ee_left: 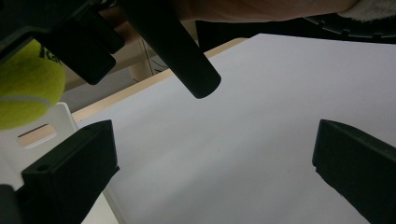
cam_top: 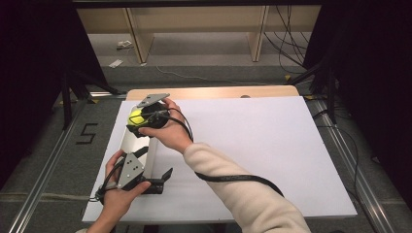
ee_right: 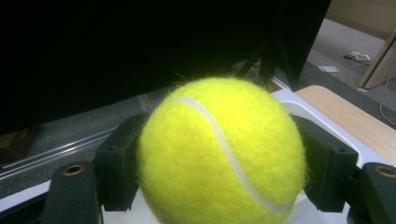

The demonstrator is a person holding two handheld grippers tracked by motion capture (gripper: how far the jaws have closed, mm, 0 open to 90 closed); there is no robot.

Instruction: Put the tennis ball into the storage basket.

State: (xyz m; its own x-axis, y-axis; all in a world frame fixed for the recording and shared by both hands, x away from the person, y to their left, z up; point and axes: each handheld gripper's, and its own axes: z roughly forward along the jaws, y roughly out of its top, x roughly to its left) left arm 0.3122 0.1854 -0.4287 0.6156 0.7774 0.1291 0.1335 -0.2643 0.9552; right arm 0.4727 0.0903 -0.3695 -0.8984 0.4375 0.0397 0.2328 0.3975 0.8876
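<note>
Clamped between the black jaws of the right gripper [cam_top: 137, 119]: a fuzzy yellow tennis ball [ee_right: 222, 154], white seam curving across, held above a white plastic tray [cam_top: 132, 141]. Spread wide and empty, the left gripper [ee_left: 210, 172], over a smooth white board [cam_top: 252, 145]. Beneath, a pale wood table [cam_top: 214, 91]; beyond, grey carpet [cam_top: 204, 53], dark curtains.

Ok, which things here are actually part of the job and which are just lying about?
Part of the job:
- tennis ball, clamped in the right gripper
- white tray beneath the ball, at the table's left edge
- left gripper, open beside the tray's near end

Lying about:
- wooden shelf unit behind the table
- cables on the floor
- small bits of litter on the floor
</note>
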